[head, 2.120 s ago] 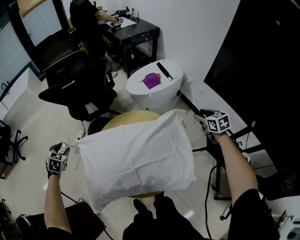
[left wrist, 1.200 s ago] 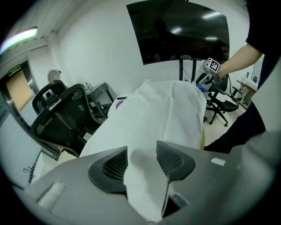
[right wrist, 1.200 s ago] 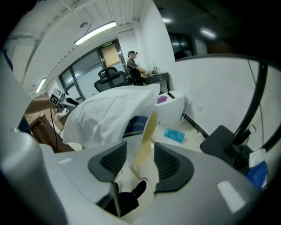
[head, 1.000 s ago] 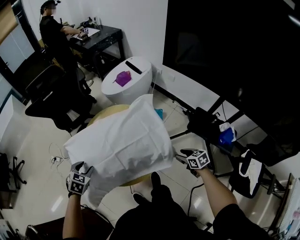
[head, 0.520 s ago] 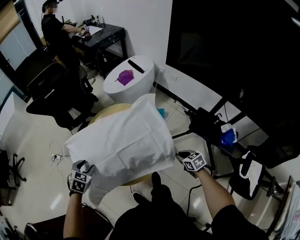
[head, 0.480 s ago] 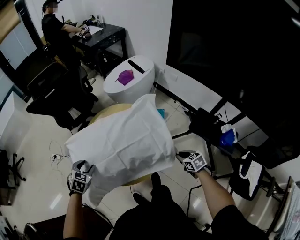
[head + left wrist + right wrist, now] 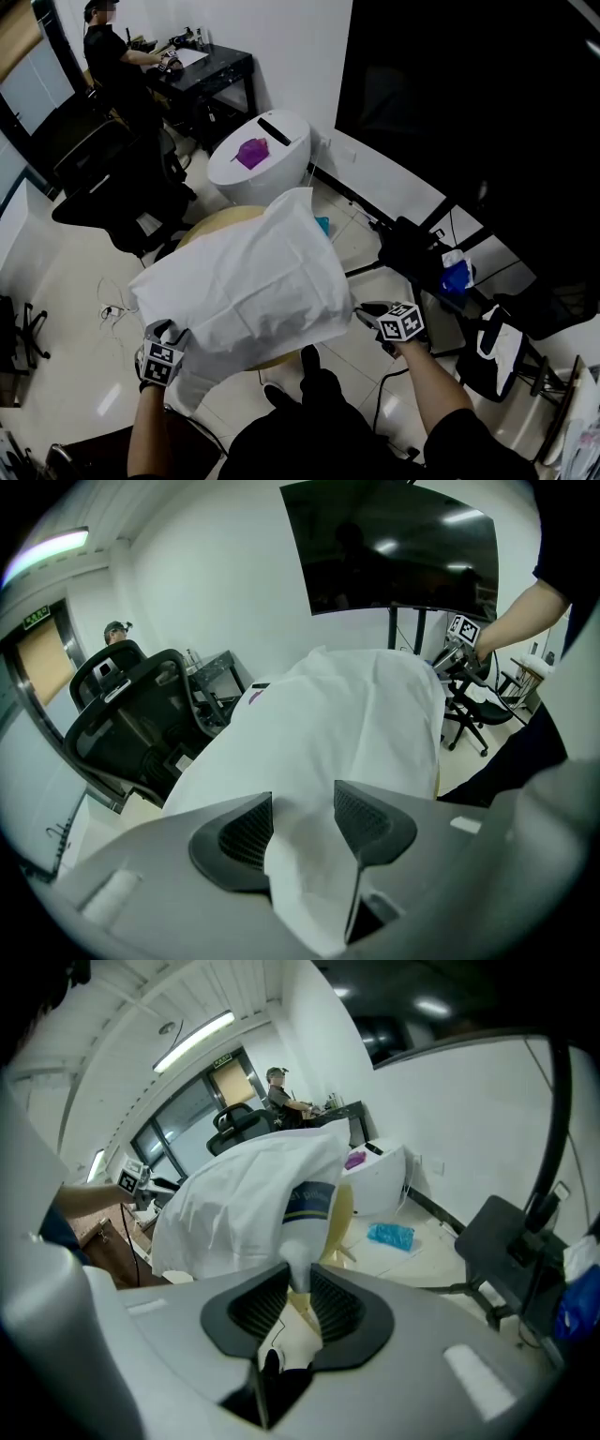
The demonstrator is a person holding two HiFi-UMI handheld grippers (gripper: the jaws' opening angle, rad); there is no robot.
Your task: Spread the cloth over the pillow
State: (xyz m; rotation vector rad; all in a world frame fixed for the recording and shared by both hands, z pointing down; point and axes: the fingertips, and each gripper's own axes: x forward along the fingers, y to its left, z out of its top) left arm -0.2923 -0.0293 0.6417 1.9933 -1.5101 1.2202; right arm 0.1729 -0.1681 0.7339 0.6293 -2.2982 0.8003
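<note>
A white cloth (image 7: 244, 281) lies draped over the pillow on a round yellow table (image 7: 211, 225). My left gripper (image 7: 164, 336) is at the cloth's near left corner. In the left gripper view it (image 7: 302, 808) is shut on a fold of the cloth (image 7: 356, 714). My right gripper (image 7: 364, 314) is at the near right corner. In the right gripper view its (image 7: 300, 1288) jaws are opening, but the pads still press on a white corner bearing a blue-banded label (image 7: 309, 1199). That corner comes out from under the cloth (image 7: 234, 1204) and looks like the pillow's.
A white round unit (image 7: 272, 173) with a purple thing (image 7: 251, 150) stands beyond the table. A black office chair (image 7: 122, 197) is at the left, and a person (image 7: 112, 56) stands by a black desk (image 7: 211, 70). A black stand (image 7: 412, 253) and a blue thing (image 7: 455, 277) are at the right.
Since two seconds ago my right gripper has come from the cloth's far right corner to its near right corner. Over the last second both grippers and the cloth have hardly moved.
</note>
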